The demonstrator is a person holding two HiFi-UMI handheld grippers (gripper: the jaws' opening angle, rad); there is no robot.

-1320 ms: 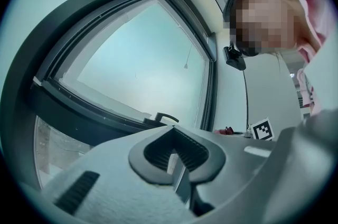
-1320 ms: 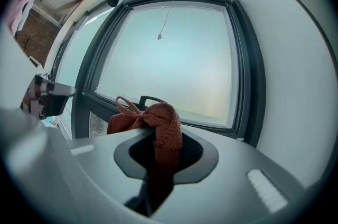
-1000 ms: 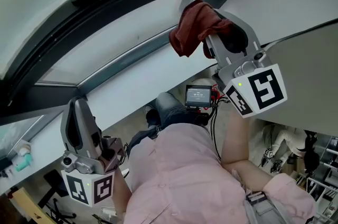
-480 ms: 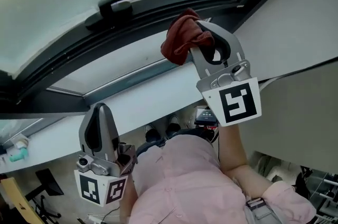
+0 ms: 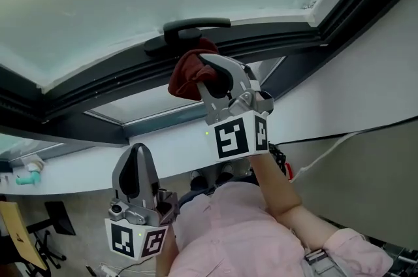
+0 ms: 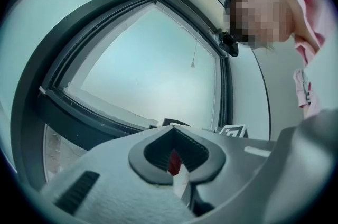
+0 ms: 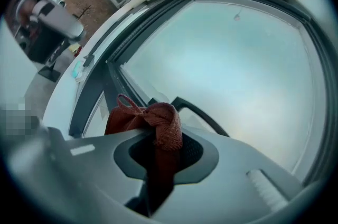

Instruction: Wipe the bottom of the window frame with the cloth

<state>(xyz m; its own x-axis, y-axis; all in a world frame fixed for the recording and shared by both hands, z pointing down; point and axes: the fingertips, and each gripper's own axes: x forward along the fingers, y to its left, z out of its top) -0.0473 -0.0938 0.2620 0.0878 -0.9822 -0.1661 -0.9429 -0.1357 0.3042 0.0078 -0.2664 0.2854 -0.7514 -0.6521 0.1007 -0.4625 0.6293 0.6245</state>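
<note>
Two grippers show in the head view, and only one of them carries anything; the right gripper point(image 5: 204, 70) is raised to the window, its jaws pinched on the cloth point(image 5: 185, 78), a dark red piece that bunches out past the fingertips to the left; the wad lies over the dark window frame point(image 5: 91, 89) along the bottom of the pane, just under the black handle point(image 5: 193, 30) (whether it presses on the frame or hangs just off it, I cannot tell); the right gripper's marker cube point(image 5: 238, 136) faces the camera below, and a bare forearm point(image 5: 272, 185) runs down from it to a pink shirt point(image 5: 222, 236).

In the right gripper view the cloth point(image 7: 158, 125) is clamped between the two grey jaws; it runs down through their dark hollow and sits in a knotted lump above them; the handle point(image 7: 200, 112) stands just behind the lump, the window frame point(image 7: 95, 88) sweeps away to the left, and pale glass point(image 7: 237, 54) fills the rest.

The left gripper point(image 5: 136, 150) is held low, well apart from the window, in front of the white sill point(image 5: 65, 171); its jaws are pressed together with nothing between them; in the left gripper view they meet below a dark hollow, and through that hollow shows a sliver of red, the cloth point(image 6: 174, 162) far off by the frame; a small teal thing point(image 5: 29, 173) lies on the sill at the far left.
</note>
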